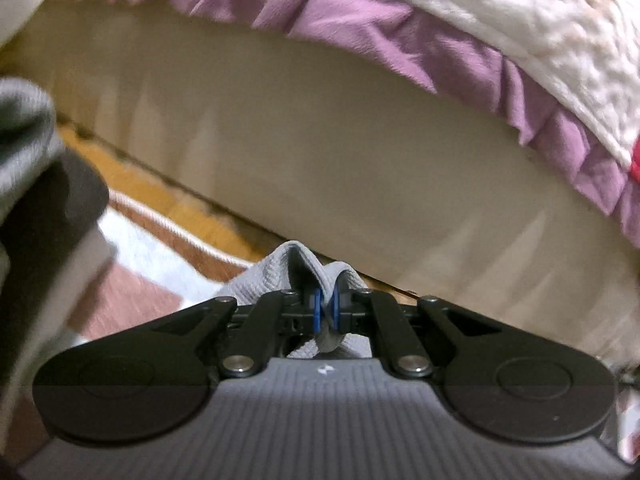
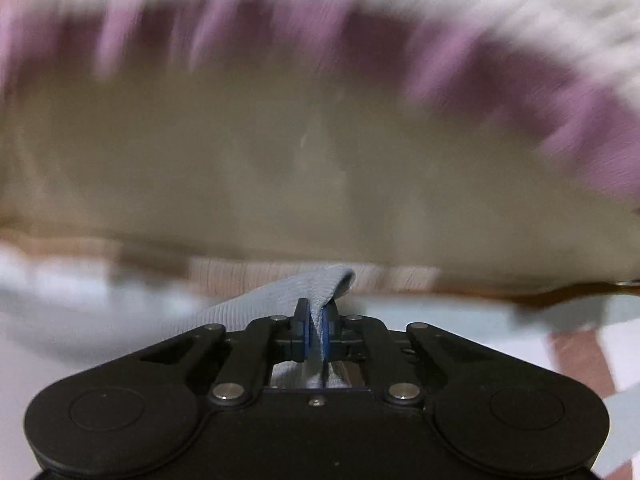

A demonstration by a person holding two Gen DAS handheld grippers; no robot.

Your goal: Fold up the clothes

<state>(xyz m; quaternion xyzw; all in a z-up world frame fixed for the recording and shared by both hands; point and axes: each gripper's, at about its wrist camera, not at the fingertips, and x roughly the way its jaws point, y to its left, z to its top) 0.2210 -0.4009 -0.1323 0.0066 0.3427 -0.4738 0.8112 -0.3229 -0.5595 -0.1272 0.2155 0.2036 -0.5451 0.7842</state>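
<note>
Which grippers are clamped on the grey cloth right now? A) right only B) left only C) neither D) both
D: the left gripper has a fold of the grey cloth pinched between its blue pads, and the right gripper is closed on a fold of it too.

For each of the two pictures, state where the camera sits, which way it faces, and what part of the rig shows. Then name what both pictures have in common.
Left wrist: on the left gripper, looking forward along its shut fingers, low toward the bed side beneath a purple frill; grey cloth is pinched.
Right wrist: on the right gripper, facing the same bed side, blurred; its fingers pinch grey cloth.
Shared: grey cloth, bed side, purple frill, patterned floor covering.
</note>
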